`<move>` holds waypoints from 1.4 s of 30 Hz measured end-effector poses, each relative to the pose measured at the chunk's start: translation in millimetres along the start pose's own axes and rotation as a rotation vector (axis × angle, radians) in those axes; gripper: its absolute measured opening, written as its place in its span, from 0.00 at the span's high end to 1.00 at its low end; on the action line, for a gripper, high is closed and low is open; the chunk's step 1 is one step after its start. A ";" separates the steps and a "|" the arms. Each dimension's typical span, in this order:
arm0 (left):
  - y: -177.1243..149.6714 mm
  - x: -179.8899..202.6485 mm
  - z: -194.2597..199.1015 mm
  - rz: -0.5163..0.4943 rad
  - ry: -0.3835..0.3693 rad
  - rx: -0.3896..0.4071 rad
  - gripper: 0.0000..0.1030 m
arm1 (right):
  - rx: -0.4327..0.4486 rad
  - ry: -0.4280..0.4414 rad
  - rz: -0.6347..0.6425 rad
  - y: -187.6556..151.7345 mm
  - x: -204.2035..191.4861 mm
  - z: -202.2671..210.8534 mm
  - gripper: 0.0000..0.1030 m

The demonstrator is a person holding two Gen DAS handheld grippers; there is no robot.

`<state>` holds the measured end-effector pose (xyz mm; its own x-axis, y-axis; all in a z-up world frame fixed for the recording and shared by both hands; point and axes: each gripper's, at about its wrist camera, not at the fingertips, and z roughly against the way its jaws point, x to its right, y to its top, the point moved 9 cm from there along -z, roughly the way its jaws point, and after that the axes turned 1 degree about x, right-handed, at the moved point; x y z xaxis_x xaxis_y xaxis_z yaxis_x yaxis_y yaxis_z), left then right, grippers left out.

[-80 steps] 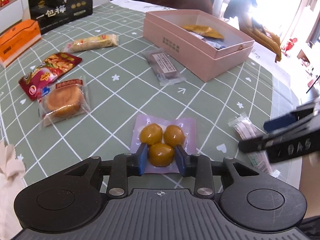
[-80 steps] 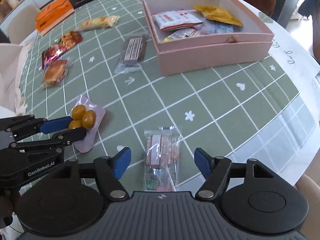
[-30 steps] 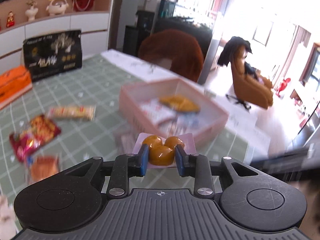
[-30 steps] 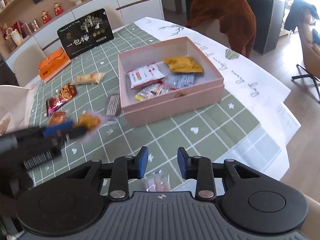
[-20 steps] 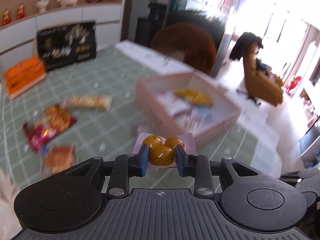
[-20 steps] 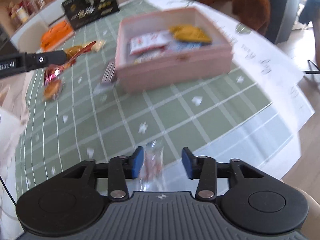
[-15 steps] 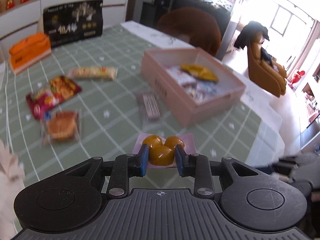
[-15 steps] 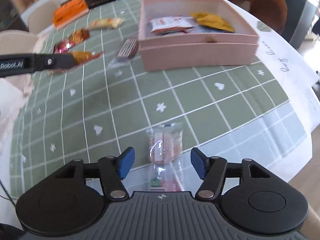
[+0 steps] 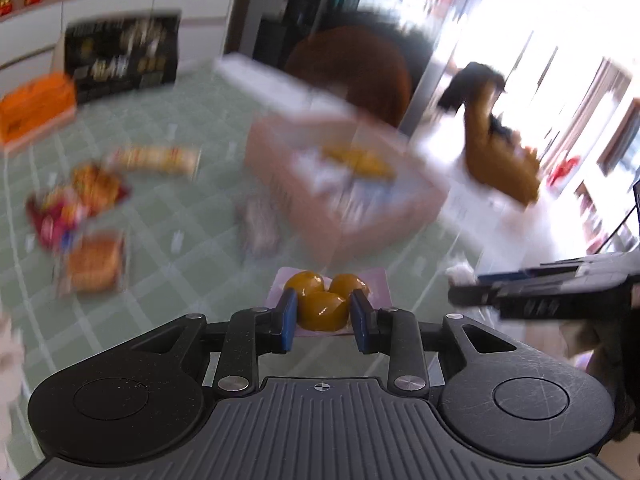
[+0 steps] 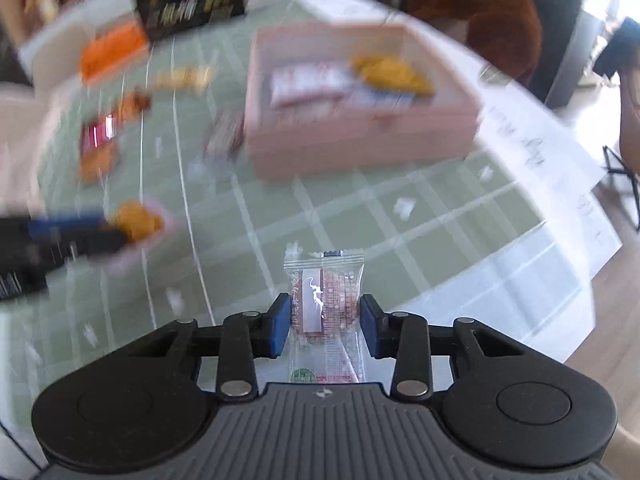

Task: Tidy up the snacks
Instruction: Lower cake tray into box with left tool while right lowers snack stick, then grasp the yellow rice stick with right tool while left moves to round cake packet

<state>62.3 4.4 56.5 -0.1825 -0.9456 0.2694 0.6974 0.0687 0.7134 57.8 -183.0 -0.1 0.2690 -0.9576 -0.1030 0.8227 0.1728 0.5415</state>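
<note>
You have a pale purple packet of three glossy golden-brown balls (image 9: 322,305) pinched between your left jaws, held off the table. Between your right jaws sits a clear wrapper with a pinkish bar (image 10: 325,312), lengthwise along them. Ahead of both, blurred, the open pink box (image 10: 360,140) holds several packets.

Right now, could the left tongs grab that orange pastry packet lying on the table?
Probably not: the left tongs are shut on the pouch of yellow balls, so they are full. The pastry packet lies uncovered off to their left.
</note>
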 end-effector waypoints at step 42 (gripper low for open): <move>17.5 -211.2 -16.9 0.385 0.314 -0.001 0.69 | 0.046 0.211 0.408 234.1 -170.7 -112.9 0.15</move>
<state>124.9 199.9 1.2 0.3064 -0.9017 0.3052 0.6735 0.4319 0.5999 261.0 46.9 50.1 0.6661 -0.7449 -0.0391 0.6067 0.5105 0.6094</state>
